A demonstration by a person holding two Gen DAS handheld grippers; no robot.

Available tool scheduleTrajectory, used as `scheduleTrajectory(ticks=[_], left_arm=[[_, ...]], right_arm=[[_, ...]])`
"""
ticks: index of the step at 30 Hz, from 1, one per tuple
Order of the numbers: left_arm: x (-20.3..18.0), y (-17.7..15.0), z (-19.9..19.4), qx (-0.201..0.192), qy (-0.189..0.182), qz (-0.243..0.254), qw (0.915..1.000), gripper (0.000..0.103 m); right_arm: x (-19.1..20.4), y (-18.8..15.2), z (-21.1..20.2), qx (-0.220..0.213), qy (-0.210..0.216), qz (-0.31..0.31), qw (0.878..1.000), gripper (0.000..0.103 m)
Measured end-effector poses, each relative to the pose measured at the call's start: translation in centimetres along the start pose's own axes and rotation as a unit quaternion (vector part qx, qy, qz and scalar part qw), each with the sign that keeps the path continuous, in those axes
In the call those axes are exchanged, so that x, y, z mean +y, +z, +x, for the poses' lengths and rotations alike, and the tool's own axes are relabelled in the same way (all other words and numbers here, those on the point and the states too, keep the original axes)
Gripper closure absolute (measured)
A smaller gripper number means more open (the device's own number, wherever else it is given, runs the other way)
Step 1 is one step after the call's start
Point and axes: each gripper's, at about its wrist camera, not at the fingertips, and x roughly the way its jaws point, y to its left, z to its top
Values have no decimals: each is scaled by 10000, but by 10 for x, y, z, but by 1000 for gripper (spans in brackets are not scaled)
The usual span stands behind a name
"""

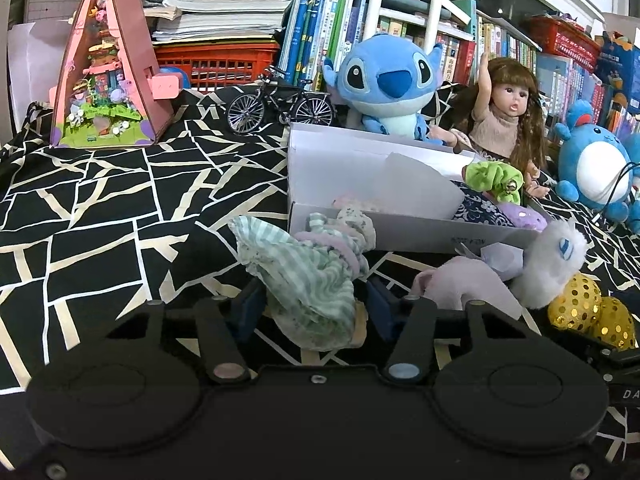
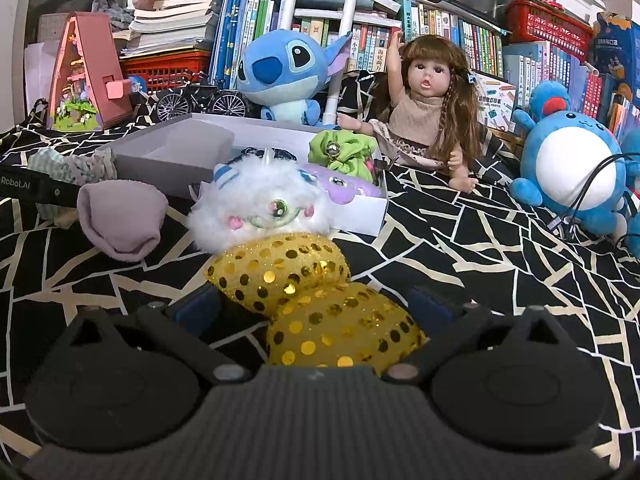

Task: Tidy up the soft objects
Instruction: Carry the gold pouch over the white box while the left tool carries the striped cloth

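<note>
My left gripper [image 1: 316,306] sits low over the bedspread. A green striped cloth bundle [image 1: 308,280] with a purple scrunchie lies between its blue pads, which stand close beside it without squeezing it. My right gripper [image 2: 312,306] is open wide around the gold sequin body [image 2: 312,300] of a white fluffy plush [image 2: 260,204]. Just beyond both is a white box [image 1: 400,234], holding a green scrunchie [image 1: 496,180], a purple plush [image 1: 524,212] and dark patterned cloth. A mauve sock [image 2: 120,220] lies on the bedspread left of the fluffy plush.
Behind the box are a blue Stitch plush [image 1: 384,80], a doll [image 1: 504,120], a model bicycle [image 1: 280,106] and a pink toy house [image 1: 108,76]. A round blue plush [image 2: 572,160] with black cables sits at the right. Books and red crates line the back.
</note>
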Motion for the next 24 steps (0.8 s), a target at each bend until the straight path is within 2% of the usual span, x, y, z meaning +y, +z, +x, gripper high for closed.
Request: scheduleTrajectory(ticks=[4, 8, 14, 24], left_arm=[[0, 1, 1, 12, 9, -2, 10000, 52], [0, 1, 1, 7, -17, -21, 10000, 63], [2, 1, 0, -11, -71, -84, 9999, 72], [-1, 4, -7, -102, -100, -93, 9999, 77]], right_arm=[[0, 0, 0, 12, 3, 4, 10000, 0], [-1, 0, 1, 35, 19, 25, 10000, 0], [-1, 0, 3, 87, 25, 63, 9999, 1], [0, -2, -2, 15, 28, 135, 9999, 19]])
